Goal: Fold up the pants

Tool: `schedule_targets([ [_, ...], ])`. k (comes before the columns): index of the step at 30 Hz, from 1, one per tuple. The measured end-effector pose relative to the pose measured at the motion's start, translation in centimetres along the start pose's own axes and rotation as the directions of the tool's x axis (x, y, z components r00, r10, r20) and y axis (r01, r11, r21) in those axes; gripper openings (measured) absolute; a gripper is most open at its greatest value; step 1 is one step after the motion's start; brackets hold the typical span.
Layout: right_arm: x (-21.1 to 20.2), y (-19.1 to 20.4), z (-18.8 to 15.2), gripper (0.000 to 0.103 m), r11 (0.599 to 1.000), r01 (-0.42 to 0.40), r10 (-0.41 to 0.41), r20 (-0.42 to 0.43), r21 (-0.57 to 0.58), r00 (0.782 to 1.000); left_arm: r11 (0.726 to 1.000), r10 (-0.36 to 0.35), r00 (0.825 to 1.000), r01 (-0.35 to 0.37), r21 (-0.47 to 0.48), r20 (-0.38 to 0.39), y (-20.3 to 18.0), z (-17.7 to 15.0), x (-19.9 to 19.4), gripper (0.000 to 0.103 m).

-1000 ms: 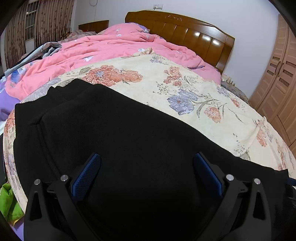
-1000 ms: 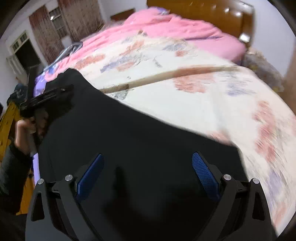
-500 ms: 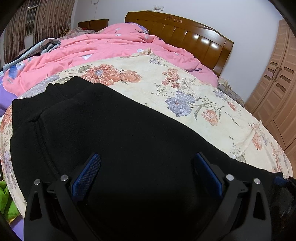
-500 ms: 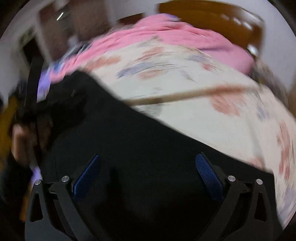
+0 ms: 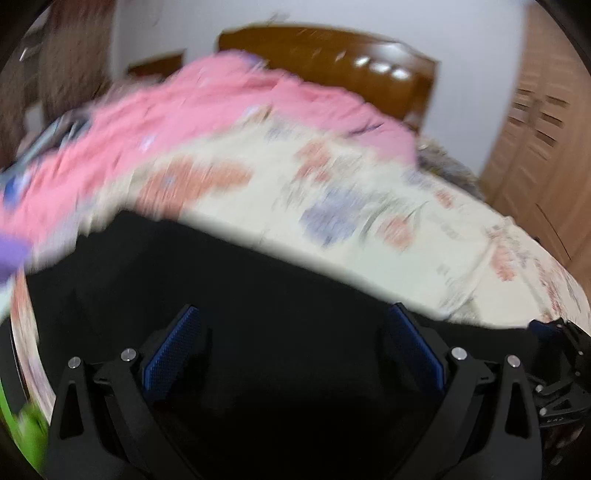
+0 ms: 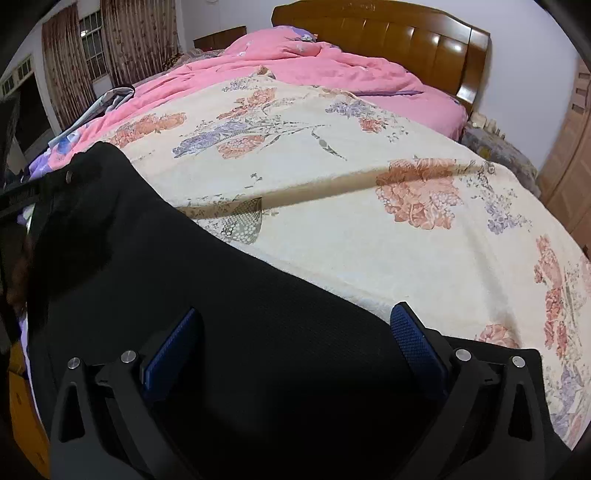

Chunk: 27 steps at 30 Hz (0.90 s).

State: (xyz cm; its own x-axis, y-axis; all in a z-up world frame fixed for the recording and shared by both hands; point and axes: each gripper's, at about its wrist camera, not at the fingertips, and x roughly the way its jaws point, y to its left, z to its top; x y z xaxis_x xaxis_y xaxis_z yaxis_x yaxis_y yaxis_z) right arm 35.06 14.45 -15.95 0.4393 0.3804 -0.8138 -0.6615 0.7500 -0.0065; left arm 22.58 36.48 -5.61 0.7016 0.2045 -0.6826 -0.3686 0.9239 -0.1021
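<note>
Black pants (image 5: pixel 277 266) lie flat along the near edge of the bed, on a cream floral blanket (image 5: pixel 351 192). My left gripper (image 5: pixel 293 314) hovers over the dark cloth with its blue pads wide apart and nothing pinched; this view is smeared by motion. Over the pants (image 6: pixel 147 277) near their right end, my right gripper (image 6: pixel 295 314) is open too, its right pad near the cloth's far edge. The right gripper (image 5: pixel 554 350) peeks in at the left wrist view's right edge. The left gripper (image 6: pixel 22 199) is partly visible at the far left of the right wrist view.
A pink quilt (image 6: pixel 295 62) is bunched toward the wooden headboard (image 6: pixel 388 29). The floral blanket (image 6: pixel 332 221) stretches beyond the pants. A wooden wardrobe (image 5: pixel 546 129) stands on the right. Something green (image 5: pixel 26 424) and a yellow box (image 6: pixel 22 406) sit below the bed's left edge.
The left wrist view has tilted, risen a little and blurred. The right gripper has slid along the pants and its picture has sharpened; its jaws stand slightly wider.
</note>
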Motion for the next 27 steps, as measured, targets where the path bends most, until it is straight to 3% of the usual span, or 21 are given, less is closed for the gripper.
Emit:
schedule_targets([
  [3, -0.2, 0.1, -0.1, 0.099, 1.0, 0.005, -0.005, 0.001, -0.003, 1.0, 0.998, -0.003, 0.995, 0.009, 0.058, -0.104, 0.9, 2.1, 3.8, 0.101],
  [5, -0.2, 0.1, -0.1, 0.099, 1.0, 0.004, -0.004, 0.001, -0.003, 1.0, 0.999, 0.032, 0.989, -0.031, 0.014, -0.147, 3.1, 2.7, 6.6, 0.101],
  [6, -0.2, 0.2, -0.1, 0.099, 1.0, 0.006, -0.006, 0.001, -0.002, 1.0, 0.999, -0.026, 0.983, 0.018, -0.05, -0.182, 4.6, 3.0, 7.8, 0.101],
  [8, -0.2, 0.2, -0.1, 0.099, 1.0, 0.007, -0.007, 0.001, -0.003, 1.0, 0.996, -0.067, 0.985, 0.057, -0.068, -0.156, 5.3, 3.5, 7.6, 0.101],
  [10, -0.2, 0.1, -0.1, 0.099, 1.0, 0.004, -0.004, 0.001, -0.001, 1.0, 0.998, -0.043, 0.987, 0.038, -0.041, -0.153, 4.9, 3.4, 7.8, 0.101],
  [14, -0.2, 0.1, -0.2, 0.099, 1.0, 0.003, -0.003, 0.003, 0.0, 1.0, 0.996, 0.071, 0.98, -0.06, 0.066, -0.186, 2.9, 3.0, 8.7, 0.101],
  [18, -0.1, 0.0, 0.0, 0.099, 1.0, -0.009, 0.009, -0.007, 0.01, 1.0, 0.996, 0.074, 0.979, -0.062, 0.067, -0.188, 3.3, 2.8, 8.8, 0.101],
  [20, -0.6, 0.6, 0.2, 0.099, 0.999, 0.03, -0.029, -0.017, 0.038, 0.999, 0.995, 0.076, 0.979, -0.064, 0.07, -0.189, 3.3, 2.8, 8.8, 0.101],
  [23, -2.4, 3.9, -0.3, 0.099, 0.999, -0.033, 0.033, -0.009, 0.011, 0.999, 0.994, 0.09, 0.986, -0.08, 0.071, -0.141, 3.0, 3.0, 7.6, 0.101],
  [25, -3.7, 7.2, -1.5, 0.099, 0.989, -0.079, 0.078, -0.02, -0.124, 0.997, 0.994, 0.101, 0.993, -0.099, 0.05, -0.052, 2.6, 2.9, 4.4, 0.101],
  [27, -4.5, 9.6, -3.5, 0.099, 0.965, -0.086, 0.077, -0.043, -0.247, 0.996, 0.999, 0.029, 0.999, -0.03, 0.02, 0.026, 2.3, 2.3, 0.5, 0.101],
])
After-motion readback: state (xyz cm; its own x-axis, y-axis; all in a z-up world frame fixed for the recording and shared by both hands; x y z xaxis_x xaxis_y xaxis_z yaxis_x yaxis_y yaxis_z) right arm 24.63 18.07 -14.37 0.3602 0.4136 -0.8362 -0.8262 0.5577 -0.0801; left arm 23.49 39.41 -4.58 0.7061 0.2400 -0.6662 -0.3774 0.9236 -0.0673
